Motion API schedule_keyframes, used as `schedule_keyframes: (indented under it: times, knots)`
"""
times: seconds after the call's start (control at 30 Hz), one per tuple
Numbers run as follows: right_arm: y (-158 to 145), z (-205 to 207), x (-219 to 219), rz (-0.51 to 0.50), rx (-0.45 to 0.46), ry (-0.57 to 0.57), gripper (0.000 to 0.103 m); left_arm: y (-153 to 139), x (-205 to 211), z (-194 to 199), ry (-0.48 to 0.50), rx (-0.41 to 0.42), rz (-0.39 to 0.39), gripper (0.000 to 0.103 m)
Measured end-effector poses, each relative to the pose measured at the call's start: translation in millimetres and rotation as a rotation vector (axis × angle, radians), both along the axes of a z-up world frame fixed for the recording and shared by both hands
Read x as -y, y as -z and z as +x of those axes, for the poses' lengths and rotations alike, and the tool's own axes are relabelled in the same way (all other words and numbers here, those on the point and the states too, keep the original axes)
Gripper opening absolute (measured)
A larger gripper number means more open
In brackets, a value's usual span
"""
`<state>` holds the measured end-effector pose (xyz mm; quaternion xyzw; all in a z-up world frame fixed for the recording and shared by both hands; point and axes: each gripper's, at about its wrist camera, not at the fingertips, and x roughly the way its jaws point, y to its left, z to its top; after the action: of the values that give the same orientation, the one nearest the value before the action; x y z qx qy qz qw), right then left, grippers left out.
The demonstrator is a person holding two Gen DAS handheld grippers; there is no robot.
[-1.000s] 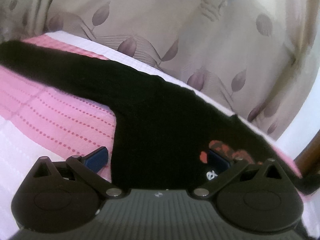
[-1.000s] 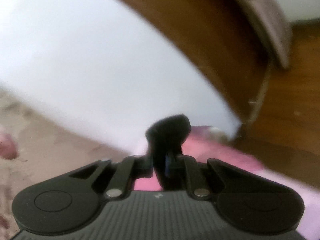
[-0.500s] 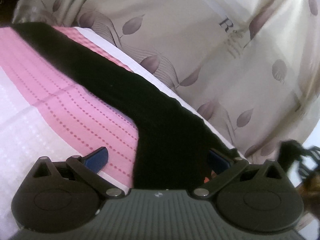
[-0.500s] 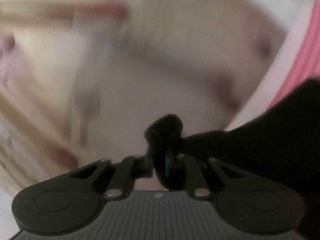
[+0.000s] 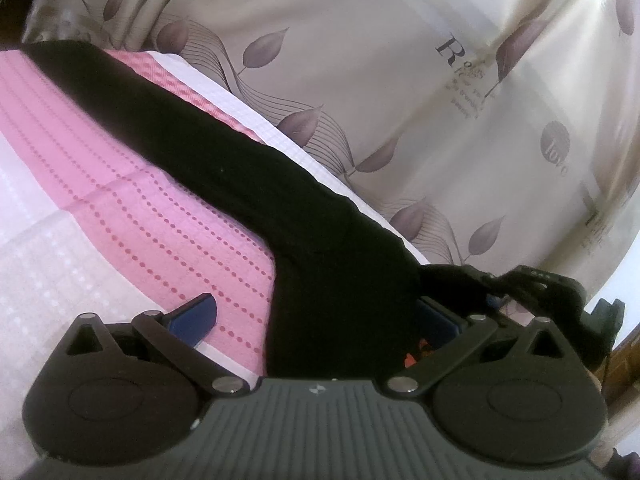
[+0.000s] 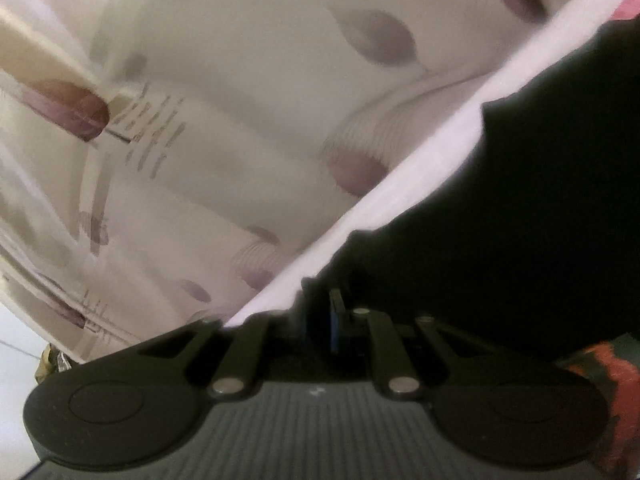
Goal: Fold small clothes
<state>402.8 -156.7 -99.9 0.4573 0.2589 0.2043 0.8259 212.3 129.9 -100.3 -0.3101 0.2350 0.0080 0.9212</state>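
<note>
Lies on bed (image 5: 120, 216): black garment (image 5: 320, 280), sleeve axis running far-left from left claw (image 5: 316, 320), spread wide astride its body. Right claw (image 6: 318, 312) clamped on garment edge.

We see bed with pink-and-white dotted cover (image 5: 132, 216); black garment (image 5: 248, 184) lies spread directly across it, sleeve stretched out.

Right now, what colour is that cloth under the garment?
Pink with red dotted lines, clearest in the left wrist view.

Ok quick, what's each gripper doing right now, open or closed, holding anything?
Left gripper: open, straddling the black garment, not clamping.
Right gripper: shut on the black garment.
</note>
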Motion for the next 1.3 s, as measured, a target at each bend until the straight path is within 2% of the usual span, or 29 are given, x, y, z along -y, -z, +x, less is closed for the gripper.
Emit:
schedule_keyframes:
  times: [0.27,0.4,0.47,0.53,0.6,0.7,0.77,0.83,0.87,0.9,1.03,1.1,1.17,1.23,1.3]
  knots:
    - [-2,16,-36,-0.059,0.002,-0.083,0.01,0,0,0,-0.001,0.0,0.0,0.103]
    - [3,19,-56,-0.116,0.006,-0.141,0.015,0,0,0,-0.001,-0.001,0.003,0.103]
    - [9,21,-60,-0.067,-0.009,-0.209,0.018,-1,0,0,-0.002,-0.001,0.004,0.103]
    - [11,17,-61,-0.038,-0.021,-0.258,0.03,-1,0,0,-0.001,-0.002,0.006,0.103]
    - [4,6,-50,-0.005,0.029,-0.246,0.048,-1,0,0,-0.001,-0.001,0.006,0.103]
    - [-11,-24,-15,0.088,0.096,-0.195,0.054,-1,0,0,-0.001,-0.001,0.005,0.103]
    - [-20,-51,12,0.091,0.129,-0.176,0.054,0,0,0,-0.001,0.001,-0.001,0.103]
    - [-26,-81,33,0.02,0.149,-0.133,0.056,0,-2,0,0.004,0.007,-0.015,0.103]
    - [-28,-100,44,-0.05,0.164,-0.107,0.057,0,-4,1,0.012,0.01,-0.027,0.103]
    - [-30,-115,51,-0.134,0.172,-0.083,0.058,0,-6,1,0.019,0.011,-0.038,0.103]
    - [-27,-167,62,-0.586,0.17,0.01,0.062,-9,-28,-7,0.016,0.005,-0.1,0.103]
    - [-19,-178,62,-0.724,0.159,0.04,0.072,-17,-48,-13,-0.019,0.005,-0.098,0.103]
    - [-6,-184,67,-0.764,0.124,0.05,0.072,-29,-77,-18,-0.059,0.001,-0.084,0.103]
    - [6,-186,70,-0.729,0.095,0.041,0.072,-38,-109,-20,-0.101,-0.026,-0.052,0.103]
    - [5,-190,70,-0.738,0.113,0.054,0.074,-46,-150,-19,-0.152,-0.076,-0.014,0.102]
